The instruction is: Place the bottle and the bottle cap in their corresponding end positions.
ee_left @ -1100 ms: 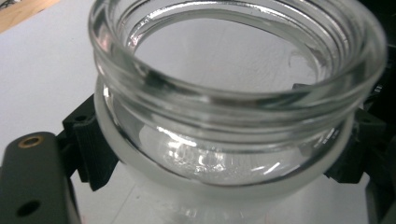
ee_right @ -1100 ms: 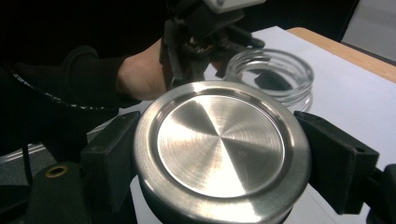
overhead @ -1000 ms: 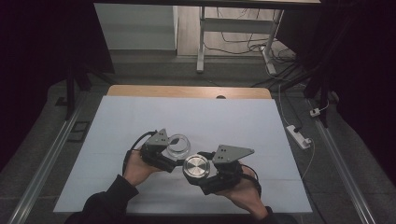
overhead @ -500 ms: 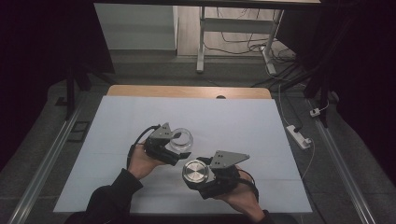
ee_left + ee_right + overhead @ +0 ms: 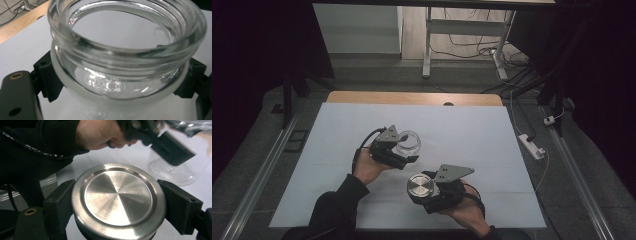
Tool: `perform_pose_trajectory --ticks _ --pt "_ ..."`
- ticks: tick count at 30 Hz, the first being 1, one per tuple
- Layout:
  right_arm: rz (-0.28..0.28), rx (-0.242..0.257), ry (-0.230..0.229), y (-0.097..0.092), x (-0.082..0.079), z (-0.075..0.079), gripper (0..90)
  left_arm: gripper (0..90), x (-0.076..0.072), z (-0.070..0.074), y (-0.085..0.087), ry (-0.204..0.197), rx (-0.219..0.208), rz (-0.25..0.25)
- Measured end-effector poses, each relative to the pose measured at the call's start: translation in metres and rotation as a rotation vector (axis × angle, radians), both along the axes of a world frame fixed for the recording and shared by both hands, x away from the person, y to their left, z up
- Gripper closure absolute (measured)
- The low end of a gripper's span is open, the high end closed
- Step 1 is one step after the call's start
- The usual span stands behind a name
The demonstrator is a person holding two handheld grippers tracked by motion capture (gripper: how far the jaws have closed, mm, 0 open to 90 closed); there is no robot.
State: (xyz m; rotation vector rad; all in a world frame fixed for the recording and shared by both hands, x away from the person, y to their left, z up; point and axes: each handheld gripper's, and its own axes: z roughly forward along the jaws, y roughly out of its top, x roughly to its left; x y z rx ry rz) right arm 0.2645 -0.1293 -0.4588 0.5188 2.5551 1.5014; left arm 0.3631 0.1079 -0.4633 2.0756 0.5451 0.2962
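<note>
My right gripper (image 5: 424,188) clamps the steel lid (image 5: 420,186); the glass jar (image 5: 408,142), clamped in my left gripper (image 5: 404,150), lies at 11 o'clock.

White mat (image 5: 462,130) over wooden table (image 5: 412,97).

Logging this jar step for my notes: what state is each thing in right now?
Glass jar: open, lid off, empty, clamped below its threaded neck.
Metal lid: off the jar, flat top facing up, gripped at its rim.
Left hand-held gripper: shut on the glass jar.
Right hand-held gripper: shut on the metal lid.
</note>
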Motion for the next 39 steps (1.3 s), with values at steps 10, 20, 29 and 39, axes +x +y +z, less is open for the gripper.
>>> perform_pose_trajectory --ticks 10,20,29,39 --pt "-0.005 -0.029 0.009 0.009 0.004 -0.022 18.7 15.2 0.02 -0.005 -0.007 -0.006 0.016 0.032" --pt "-0.01 -0.047 0.024 0.014 0.009 -0.038 18.7 15.2 0.036 -0.012 -0.016 -0.01 0.012 0.039" --pt "-0.023 -0.072 0.042 0.017 0.015 -0.051 18.7 15.2 0.049 -0.023 -0.022 0.006 -0.004 0.052" --pt "-0.025 -0.101 0.069 0.023 0.021 -0.064 18.7 15.2 0.06 -0.037 -0.025 0.017 0.004 0.066"
